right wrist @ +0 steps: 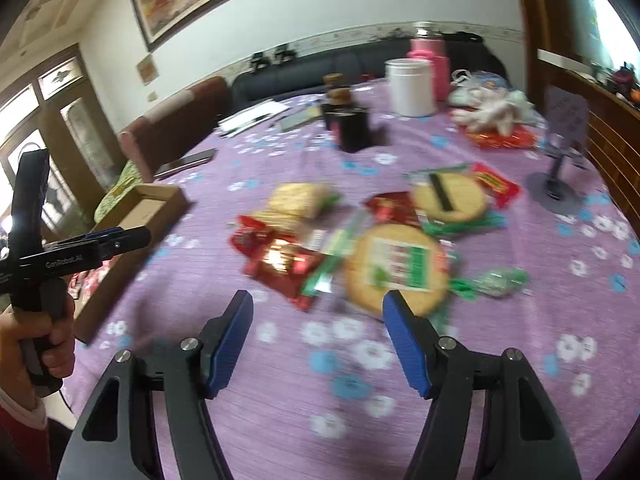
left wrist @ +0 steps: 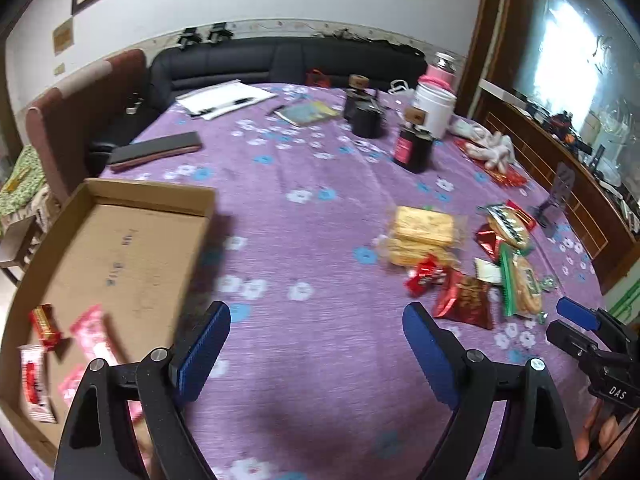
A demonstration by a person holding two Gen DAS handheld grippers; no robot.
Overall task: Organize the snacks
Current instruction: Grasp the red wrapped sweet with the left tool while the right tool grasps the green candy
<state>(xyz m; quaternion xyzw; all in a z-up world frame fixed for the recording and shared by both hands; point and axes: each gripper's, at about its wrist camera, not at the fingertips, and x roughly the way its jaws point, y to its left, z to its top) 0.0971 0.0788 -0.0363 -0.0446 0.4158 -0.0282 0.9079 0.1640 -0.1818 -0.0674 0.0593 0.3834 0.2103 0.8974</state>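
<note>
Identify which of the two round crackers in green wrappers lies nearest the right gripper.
The round cracker with the green-and-red label, just beyond the open right gripper. The other lies farther back and carries a dark stripe.

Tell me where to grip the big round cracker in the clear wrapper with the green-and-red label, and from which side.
Grip the big round cracker by its crimped green wrapper end on its right, coming from above. The disc lies flat on the purple floral tablecloth and looks too wide and brittle to pinch across; the end tab is thin and clear of the other packets.
</note>
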